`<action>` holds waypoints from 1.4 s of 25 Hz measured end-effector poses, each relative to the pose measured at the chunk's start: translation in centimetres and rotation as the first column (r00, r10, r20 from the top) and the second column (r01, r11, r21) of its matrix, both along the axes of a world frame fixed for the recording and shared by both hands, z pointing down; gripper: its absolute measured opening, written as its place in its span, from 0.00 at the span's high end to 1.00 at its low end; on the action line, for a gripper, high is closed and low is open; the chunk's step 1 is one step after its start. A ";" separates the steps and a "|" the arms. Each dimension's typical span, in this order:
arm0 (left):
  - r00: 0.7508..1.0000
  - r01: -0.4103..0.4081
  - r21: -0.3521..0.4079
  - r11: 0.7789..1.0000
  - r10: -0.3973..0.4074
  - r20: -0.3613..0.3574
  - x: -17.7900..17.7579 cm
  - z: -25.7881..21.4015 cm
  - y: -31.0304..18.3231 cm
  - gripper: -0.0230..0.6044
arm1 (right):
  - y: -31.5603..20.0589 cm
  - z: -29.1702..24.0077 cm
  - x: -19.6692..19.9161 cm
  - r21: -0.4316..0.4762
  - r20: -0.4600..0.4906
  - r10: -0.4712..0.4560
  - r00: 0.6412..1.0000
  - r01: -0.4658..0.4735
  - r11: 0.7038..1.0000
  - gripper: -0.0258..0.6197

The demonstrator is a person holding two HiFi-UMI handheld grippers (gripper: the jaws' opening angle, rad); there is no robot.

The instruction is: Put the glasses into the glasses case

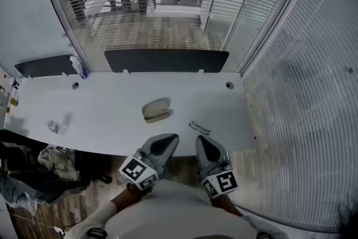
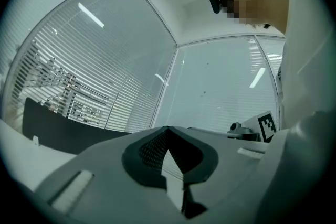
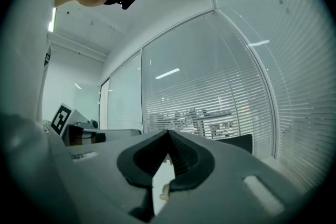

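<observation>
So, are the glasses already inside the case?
No, the glasses lie on the white desk, apart from the glasses case and to its right.

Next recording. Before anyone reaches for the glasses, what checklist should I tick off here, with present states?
1. Glasses lie free on the table, right of the glasses case: ok.
2. Glasses case apart from them, nothing on top of it: ok.
3. Case open wide enough: cannot tell.
4. Right hand-held gripper jaws parted for a grasp: not ok, together, nothing held.
5. Left hand-held gripper jaws parted: not ok, together, nothing held.
6. Nothing lies between the right hand-held gripper and the glasses: ok.
</observation>
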State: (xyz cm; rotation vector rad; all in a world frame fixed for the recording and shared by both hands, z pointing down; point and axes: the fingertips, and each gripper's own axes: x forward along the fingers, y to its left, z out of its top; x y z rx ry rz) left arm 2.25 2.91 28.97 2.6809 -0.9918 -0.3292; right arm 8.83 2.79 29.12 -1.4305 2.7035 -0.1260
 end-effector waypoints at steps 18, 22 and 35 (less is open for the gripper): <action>1.000 -0.016 0.013 1.000 0.016 -0.017 -1.2 -1.3 -6.9 0.96 | -7.3 -1.0 -1.1 0.015 -0.027 0.006 1.000 -0.005 1.000 0.96; 1.000 -0.018 0.010 1.000 0.018 -0.019 -0.6 -1.4 -7.2 0.96 | -7.6 -1.0 -0.8 0.006 -0.032 -0.002 0.999 0.002 1.000 0.96; 1.000 -0.022 -0.079 0.997 0.021 -0.010 0.7 0.9 -7.7 0.96 | -7.8 1.1 0.4 -0.083 -0.031 0.002 1.000 -0.004 0.997 0.96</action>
